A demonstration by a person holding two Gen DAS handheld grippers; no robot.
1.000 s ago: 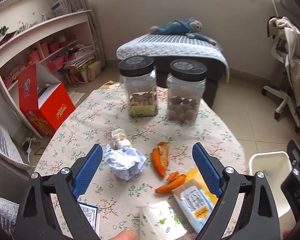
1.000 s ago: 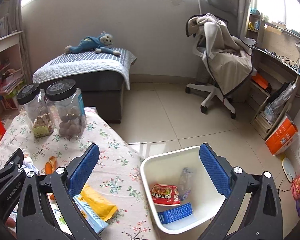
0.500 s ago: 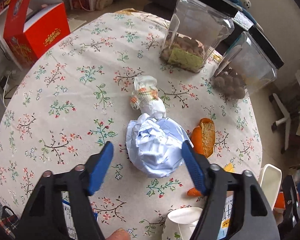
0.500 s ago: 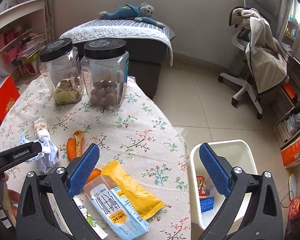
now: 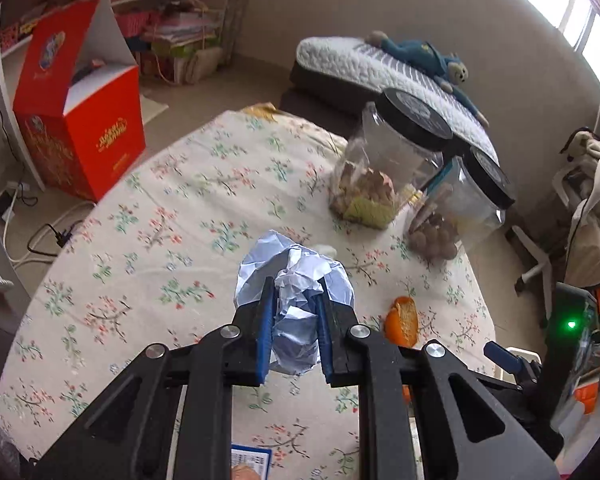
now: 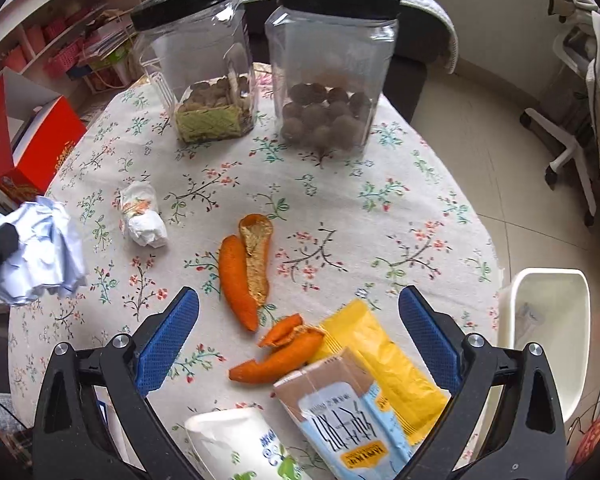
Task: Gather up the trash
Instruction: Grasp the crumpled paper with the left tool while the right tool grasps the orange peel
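Note:
My left gripper [image 5: 294, 292] is shut on a crumpled ball of pale blue paper [image 5: 296, 276], held just above the flowered tablecloth [image 5: 172, 216]; the same paper ball [image 6: 36, 252] shows at the left edge of the right wrist view. My right gripper [image 6: 298, 304] hangs open over the trash: orange peel [image 6: 244, 264], a smaller peel piece [image 6: 280, 356], a yellow wrapper [image 6: 384, 356], a blue-and-brown packet [image 6: 340, 412], a white paper cup [image 6: 236, 444] and a small twisted white wrapper [image 6: 142, 216]. Nothing is between its fingers. The white bin [image 6: 548, 328] stands on the floor to the right.
Two clear jars with black lids, one with snacks [image 6: 204, 64] and one with brown balls [image 6: 328, 68], stand at the table's far side. A red box [image 5: 80, 120] sits on the floor to the left, an office chair [image 6: 572, 80] to the right.
The left gripper came down over the blue paper ball and closed on it. The right gripper swung from above the bin to low over the peels and wrappers, still open.

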